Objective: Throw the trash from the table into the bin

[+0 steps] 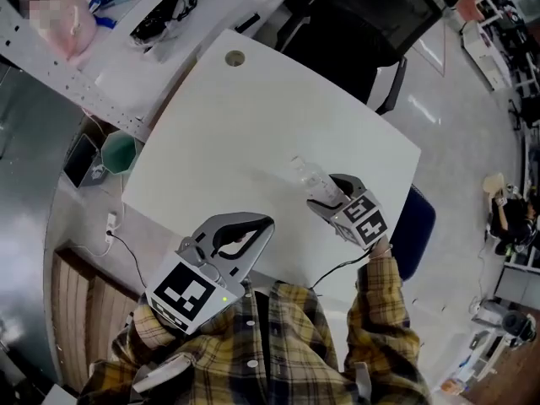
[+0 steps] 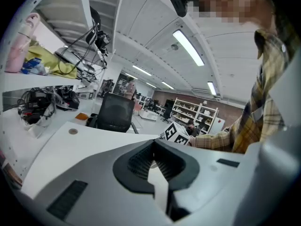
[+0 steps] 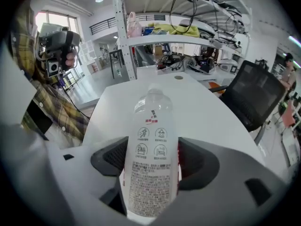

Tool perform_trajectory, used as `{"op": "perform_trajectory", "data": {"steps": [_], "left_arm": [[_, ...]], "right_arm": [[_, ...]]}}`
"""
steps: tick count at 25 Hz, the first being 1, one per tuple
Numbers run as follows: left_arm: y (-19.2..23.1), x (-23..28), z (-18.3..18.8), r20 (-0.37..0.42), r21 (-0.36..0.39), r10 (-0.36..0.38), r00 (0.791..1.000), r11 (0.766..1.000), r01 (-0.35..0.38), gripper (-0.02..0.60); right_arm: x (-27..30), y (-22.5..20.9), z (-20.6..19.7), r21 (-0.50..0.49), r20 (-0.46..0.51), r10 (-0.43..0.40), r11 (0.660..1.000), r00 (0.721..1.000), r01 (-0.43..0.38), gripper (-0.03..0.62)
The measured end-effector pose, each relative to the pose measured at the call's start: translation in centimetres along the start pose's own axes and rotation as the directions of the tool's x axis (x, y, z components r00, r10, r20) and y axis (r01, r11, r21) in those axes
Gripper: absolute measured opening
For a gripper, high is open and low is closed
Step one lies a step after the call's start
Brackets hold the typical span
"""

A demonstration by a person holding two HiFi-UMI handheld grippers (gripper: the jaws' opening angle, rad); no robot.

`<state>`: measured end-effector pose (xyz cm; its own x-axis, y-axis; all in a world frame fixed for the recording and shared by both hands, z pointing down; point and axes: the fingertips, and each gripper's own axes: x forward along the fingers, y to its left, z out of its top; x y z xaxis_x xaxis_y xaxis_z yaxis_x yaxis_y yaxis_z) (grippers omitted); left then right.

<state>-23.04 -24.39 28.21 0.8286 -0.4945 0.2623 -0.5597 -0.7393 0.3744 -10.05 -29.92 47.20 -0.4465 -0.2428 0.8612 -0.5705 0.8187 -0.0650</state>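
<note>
Right gripper view: right tool pinches clear plastic bottle.
Empty left tool is pressed together at near table edge.

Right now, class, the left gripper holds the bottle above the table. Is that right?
Not quite. The right gripper holds the bottle above the table; the right gripper view shows it clamped between that gripper's jaws.

Bottle between right claw jaws, over table; chair beyond table; left claw at near edge.
</note>
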Motion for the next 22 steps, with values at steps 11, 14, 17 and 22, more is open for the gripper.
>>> {"op": "perform_trajectory", "data": {"steps": [11,14,17,22], "left_arm": [[-5.7,5.0,-0.8,-0.184,0.055,-0.455,0.871,0.88,0.471,0.008],[-8.2,6.6,-1.5,-0.228,0.053,-0.553,0.801,0.815,0.578,0.008],[-11.2,7.6,-2.5,-0.266,0.048,-0.629,0.731,0.749,0.661,0.008],[-17.7,8.1,-3.5,-0.326,0.057,-0.728,0.603,0.622,0.781,0.008]], "right_arm": [[-8.7,4.1,-5.7,0.434,0.09,-0.325,0.863,0.941,0.257,0.305],[-10.7,5.7,-8.5,0.526,0.06,-0.398,0.792,0.915,0.31,0.305],[-12.7,7.3,-11.2,0.588,0.024,-0.458,0.725,0.889,0.358,0.305],[-17.5,11.2,-16.0,0.693,-0.033,-0.572,0.578,0.82,0.431,0.304]]}}
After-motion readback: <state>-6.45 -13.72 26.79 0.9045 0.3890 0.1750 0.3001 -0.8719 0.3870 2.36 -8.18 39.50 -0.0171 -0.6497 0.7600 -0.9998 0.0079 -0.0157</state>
